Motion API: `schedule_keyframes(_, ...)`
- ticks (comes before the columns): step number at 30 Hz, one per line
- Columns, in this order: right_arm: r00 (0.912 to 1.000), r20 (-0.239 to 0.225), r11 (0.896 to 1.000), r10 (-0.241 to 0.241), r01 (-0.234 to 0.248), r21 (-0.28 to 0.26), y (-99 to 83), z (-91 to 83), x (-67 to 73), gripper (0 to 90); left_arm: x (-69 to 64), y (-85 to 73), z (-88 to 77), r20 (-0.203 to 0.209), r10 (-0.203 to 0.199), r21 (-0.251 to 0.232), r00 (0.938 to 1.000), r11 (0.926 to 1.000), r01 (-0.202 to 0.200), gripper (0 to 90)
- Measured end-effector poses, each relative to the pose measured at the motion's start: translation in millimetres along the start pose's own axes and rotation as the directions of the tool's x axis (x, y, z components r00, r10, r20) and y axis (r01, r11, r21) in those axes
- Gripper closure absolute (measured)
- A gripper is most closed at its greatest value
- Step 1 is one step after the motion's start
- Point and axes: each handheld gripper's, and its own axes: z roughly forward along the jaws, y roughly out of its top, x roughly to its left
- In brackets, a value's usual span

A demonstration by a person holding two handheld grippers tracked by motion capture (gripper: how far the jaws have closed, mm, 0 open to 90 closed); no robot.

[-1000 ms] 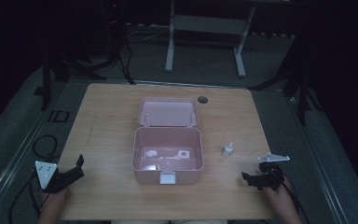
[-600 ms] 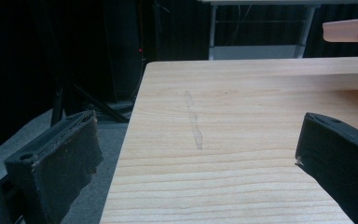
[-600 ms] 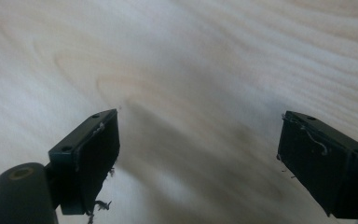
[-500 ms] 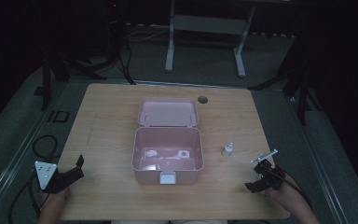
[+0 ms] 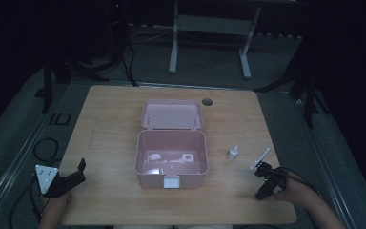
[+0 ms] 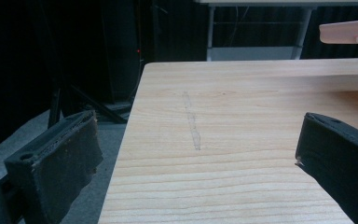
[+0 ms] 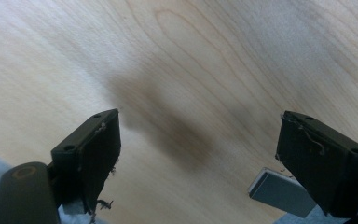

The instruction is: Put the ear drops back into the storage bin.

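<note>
An open pink box [image 5: 171,177] stands mid-table, its lid [image 5: 171,115] leaning back; a few pale items lie on its floor [image 5: 156,156]. A small white bottle [image 5: 232,153] stands upright just right of the box. My left gripper [image 5: 79,172] rests at the table's front left corner, open, with bare wood between its jaws [image 6: 193,140]. My right gripper [image 5: 262,182] is at the front right, tipped down toward the tabletop. It is open with nothing held [image 7: 199,126] and sits a short way in front of the bottle.
A round cable hole [image 5: 207,101] sits at the table's far edge behind the lid. The box lid's edge [image 6: 349,31] pokes into the left gripper view at top right. Cables trail off both front corners. A metal frame [image 5: 209,24] stands on the floor beyond the table.
My right gripper has pitched downward to face the tabletop and drifted slightly toward the front edge. The left gripper, box and bottle have stayed put.
</note>
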Motion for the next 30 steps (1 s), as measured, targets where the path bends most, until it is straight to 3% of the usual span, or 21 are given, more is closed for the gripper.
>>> schedule_keyframes(9, 1.0000, 0.006, 1.000, 0.005, -0.005, 0.004, 17.3, -9.5, -9.5, 13.9, -0.1, 0.1, 0.3, 0.000, 0.001, 0.002, 1.0000, 1.0000, -0.001, 0.3)
schedule_keyframes(16, 0.9998, 0.014, 1.000, 0.011, -0.011, -0.023, 37.4, -17.0, -16.2, 14.8, -0.1, 0.1, 0.5, 0.002, 0.000, 0.002, 1.0000, 1.0000, 0.000, 0.3)
schedule_keyframes(21, 0.9992, -0.004, 0.998, 0.040, -0.040, -0.051, 52.9, -23.4, -22.8, 16.0, 0.0, 0.2, 0.5, 0.005, 0.000, 0.003, 1.0000, 1.0000, 0.000, 0.3)
schedule_keyframes(26, 0.9994, 0.005, 0.998, 0.035, -0.035, -0.045, 66.9, -25.3, -27.7, 16.0, 0.0, 0.2, 0.7, 0.008, 0.002, 0.003, 1.0000, 1.0000, -0.002, 0.3)
schedule_keyframes(30, 0.9989, -0.014, 0.997, 0.045, -0.046, -0.061, 79.8, -26.5, -30.1, 18.5, 0.1, 0.2, 0.9, 0.010, 0.001, 0.003, 1.0000, 1.0000, -0.001, 0.3)
